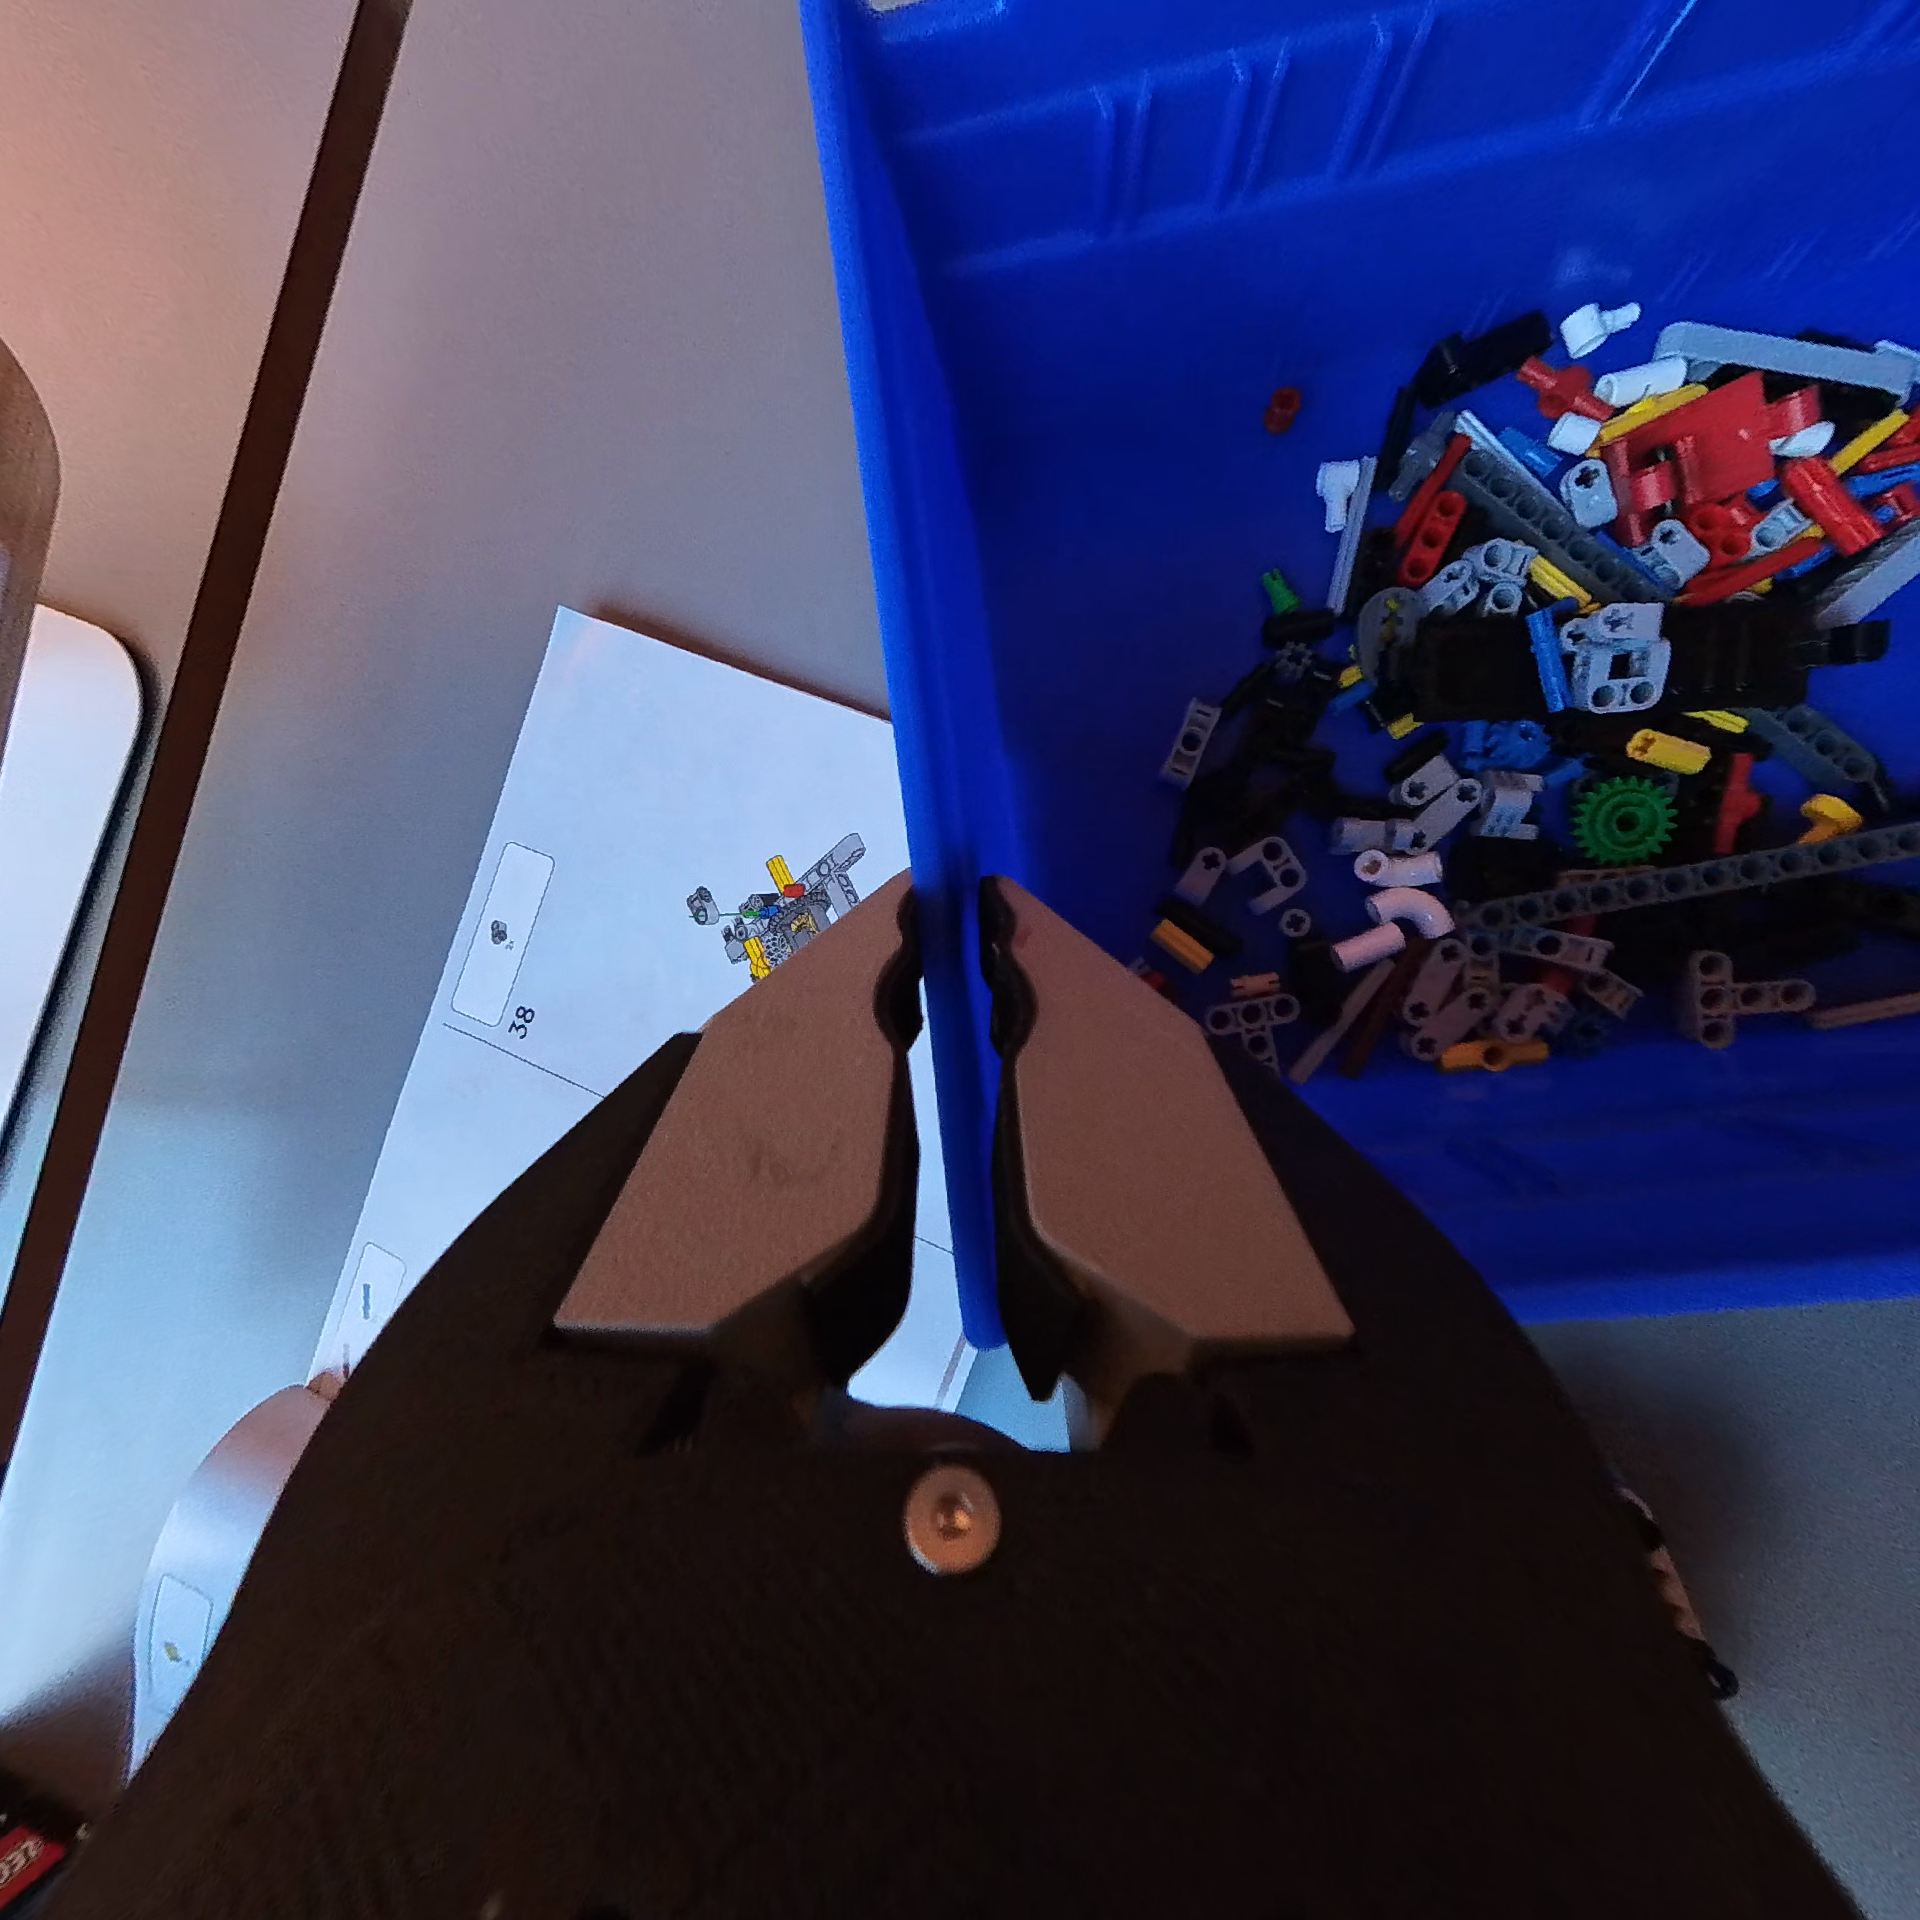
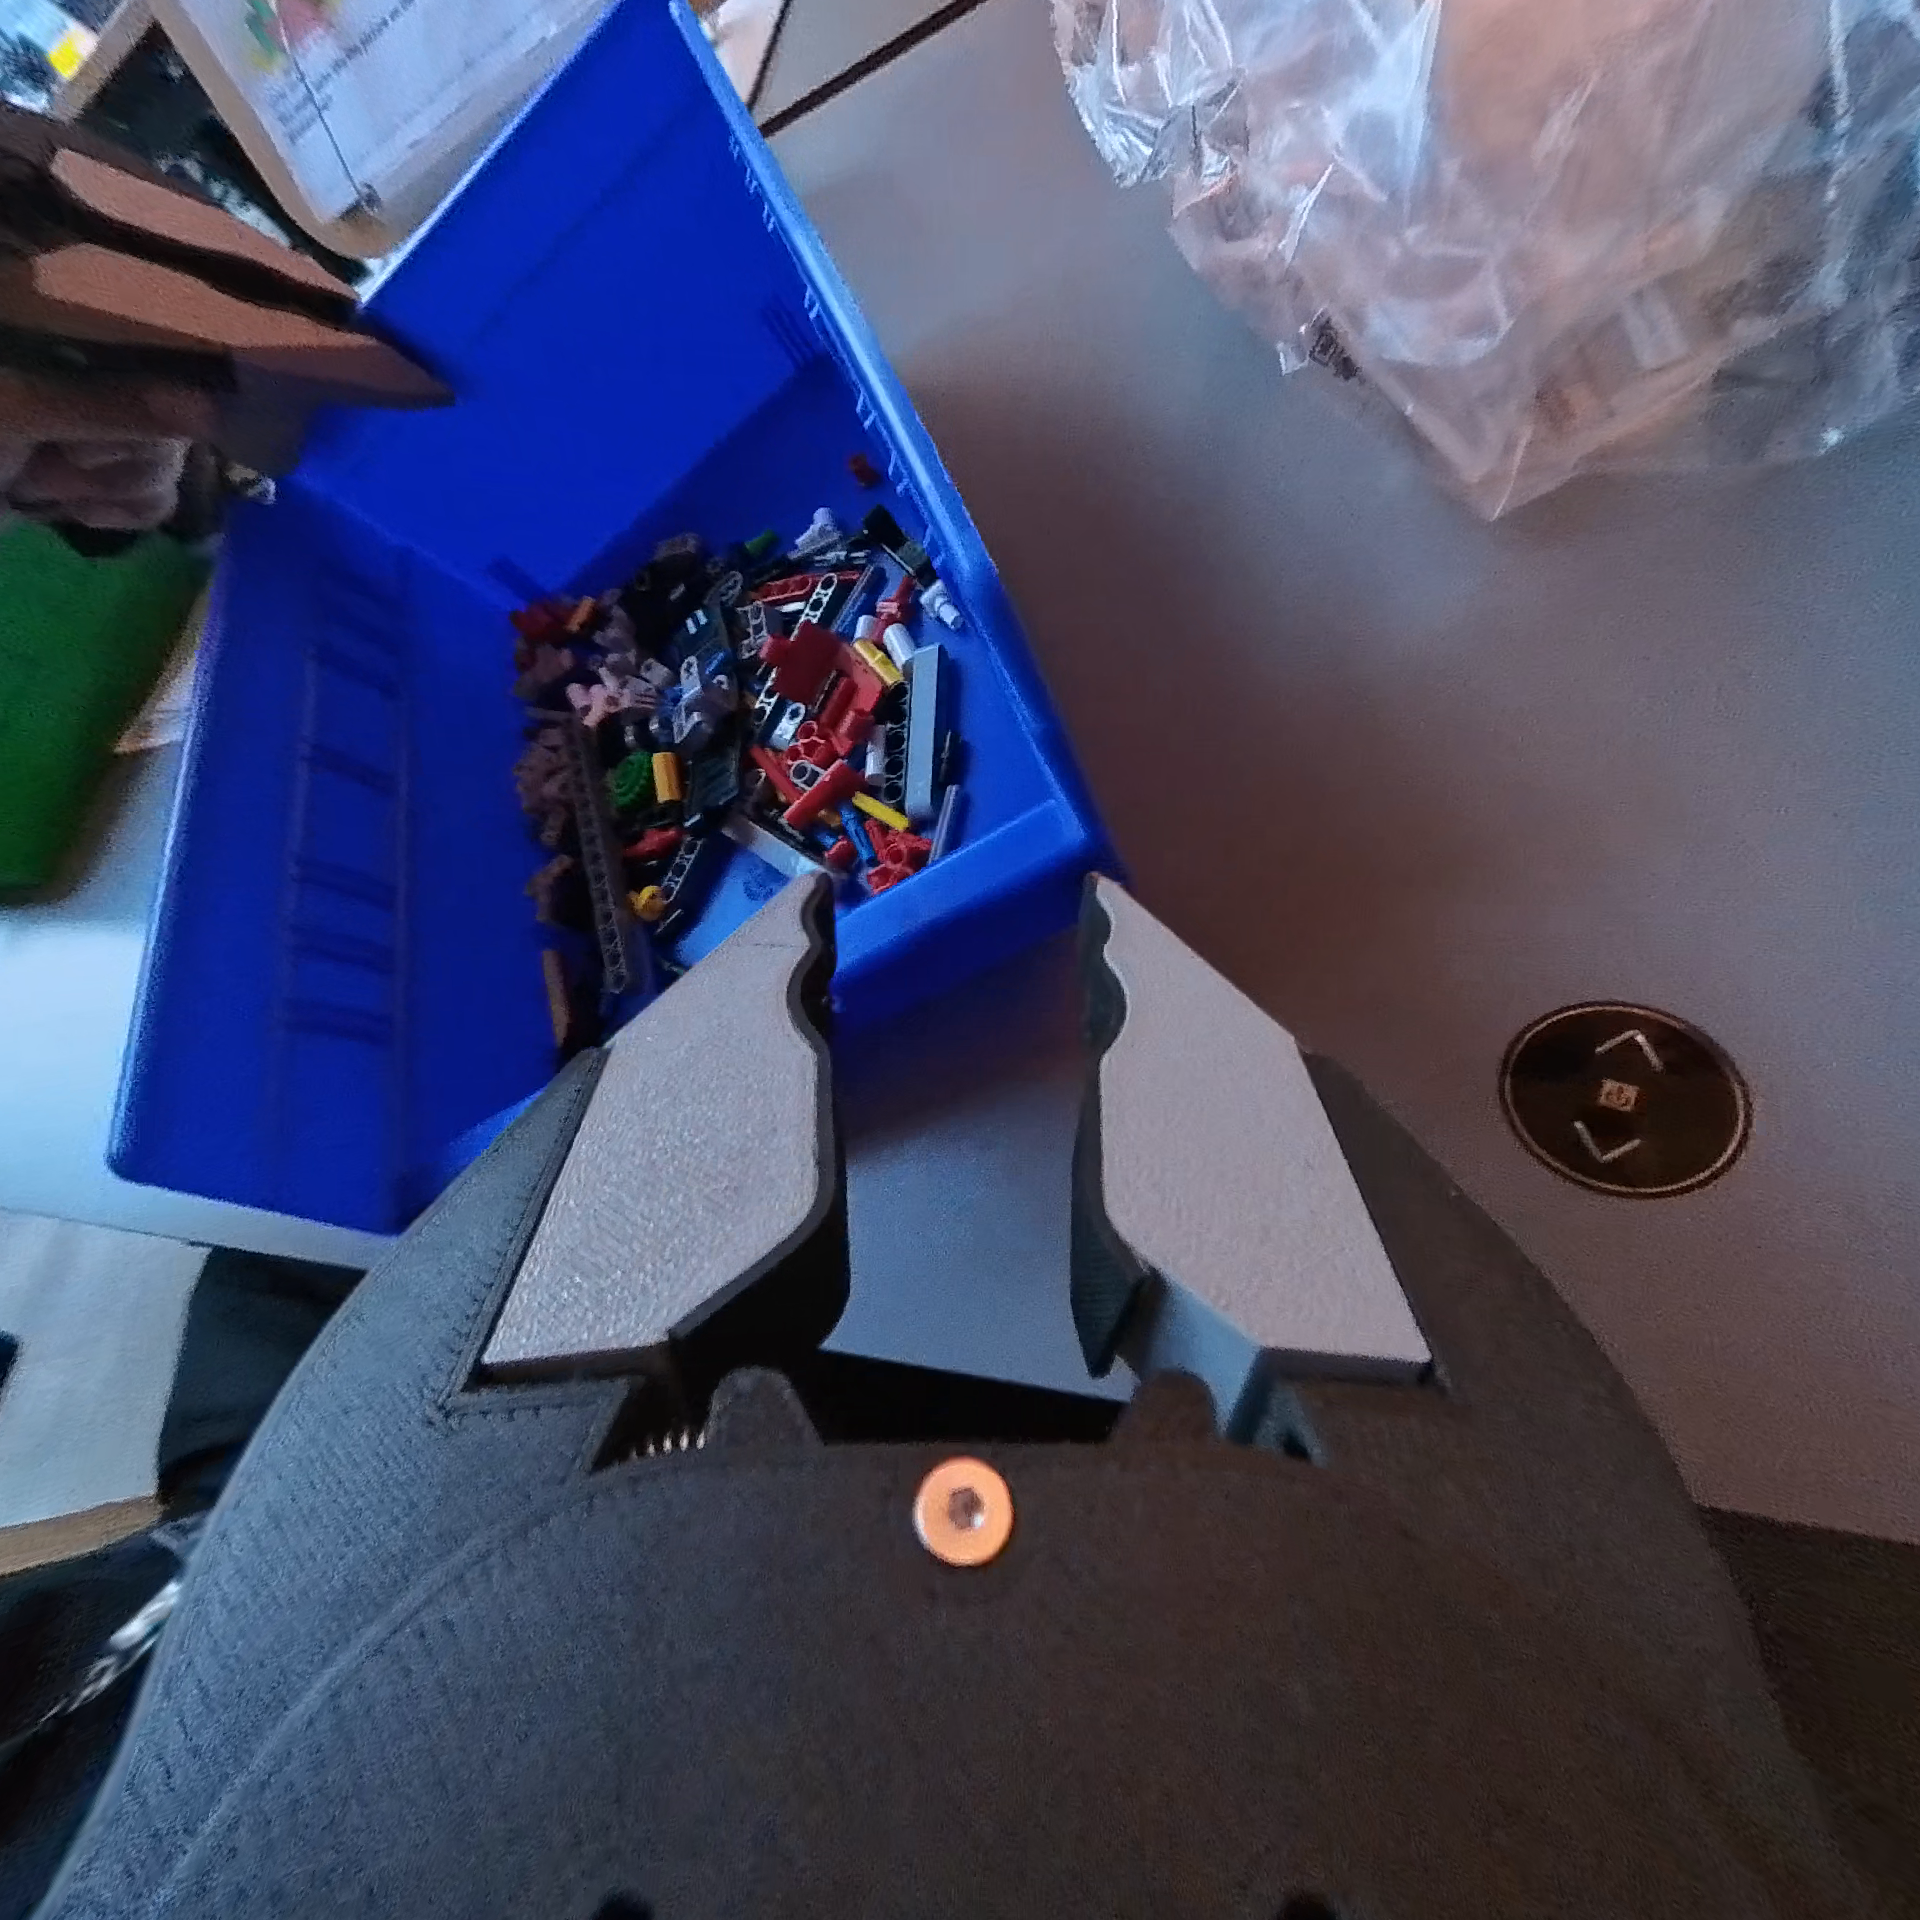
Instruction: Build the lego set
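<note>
left fingers pinch smooth blue plastic bin wall; right fingers spread.

Left gripper straddles the bin wall, one finger outside, the other inside, both pressed to the wall. Left of that wall, a booklet lies flat on the table, partly under the bin. Inside the bin, a heap of bricks sits on the floor, right of the clamped wall. Right gripper hangs above the bin's near corner, jaws wide, the corner between them but untouched. Beyond it to the right, a bag rests on the table; nearer, right of the gripper, a round disc sits in the tabletop.
</note>
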`<state>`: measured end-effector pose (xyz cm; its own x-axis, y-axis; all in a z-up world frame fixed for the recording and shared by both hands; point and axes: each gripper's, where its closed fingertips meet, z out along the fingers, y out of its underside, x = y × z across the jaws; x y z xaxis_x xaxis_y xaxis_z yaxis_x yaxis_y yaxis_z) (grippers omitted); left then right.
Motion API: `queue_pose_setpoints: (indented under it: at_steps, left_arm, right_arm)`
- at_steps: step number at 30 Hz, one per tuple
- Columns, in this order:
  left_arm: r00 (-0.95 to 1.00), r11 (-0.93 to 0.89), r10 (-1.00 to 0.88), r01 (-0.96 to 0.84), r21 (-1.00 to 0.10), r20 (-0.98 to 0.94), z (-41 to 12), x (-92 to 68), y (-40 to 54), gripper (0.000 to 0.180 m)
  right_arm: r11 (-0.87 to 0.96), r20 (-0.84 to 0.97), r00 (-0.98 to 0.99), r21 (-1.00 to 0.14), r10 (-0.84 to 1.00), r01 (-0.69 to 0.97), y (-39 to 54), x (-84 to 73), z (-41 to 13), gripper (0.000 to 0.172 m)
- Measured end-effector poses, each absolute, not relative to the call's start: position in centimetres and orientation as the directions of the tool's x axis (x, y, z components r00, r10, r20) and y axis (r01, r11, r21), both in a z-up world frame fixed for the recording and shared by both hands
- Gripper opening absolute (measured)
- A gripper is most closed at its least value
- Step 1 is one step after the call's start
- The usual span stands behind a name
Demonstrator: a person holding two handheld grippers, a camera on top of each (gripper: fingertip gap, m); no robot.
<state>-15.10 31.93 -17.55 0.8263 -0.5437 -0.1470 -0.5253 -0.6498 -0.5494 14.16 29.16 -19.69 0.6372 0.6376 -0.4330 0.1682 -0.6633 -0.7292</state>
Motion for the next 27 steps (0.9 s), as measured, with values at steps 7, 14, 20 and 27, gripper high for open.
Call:
queue_pose_setpoints:
  at_steps: [7,14,20,27]
  left_arm:
    - [0.841,-0.669,-0.526,-0.502,-0.547,-0.129,-17.6,-15.3,31.8,0.005]
    - [0.857,-0.677,-0.507,-0.461,-0.574,-0.091,-17.5,-15.4,31.0,0.003]
    - [0.884,-0.698,-0.467,-0.387,-0.602,-0.027,-17.4,-16.2,29.5,0.001]
    - [0.915,-0.702,-0.400,-0.341,-0.626,-0.050,-15.6,-17.4,28.2,0.000]
  right_arm:
    - [-0.716,-0.483,0.596,-0.655,0.642,0.240,27.9,12.5,-21.7,0.056]
    - [-0.772,-0.595,0.535,-0.605,0.600,0.195,27.8,10.2,-23.0,0.065]
    - [-0.762,-0.566,0.548,-0.605,0.616,0.231,28.0,9.2,-23.1,0.064]
    - [-0.716,-0.513,0.554,-0.654,0.656,0.243,28.6,8.0,-21.7,0.055]
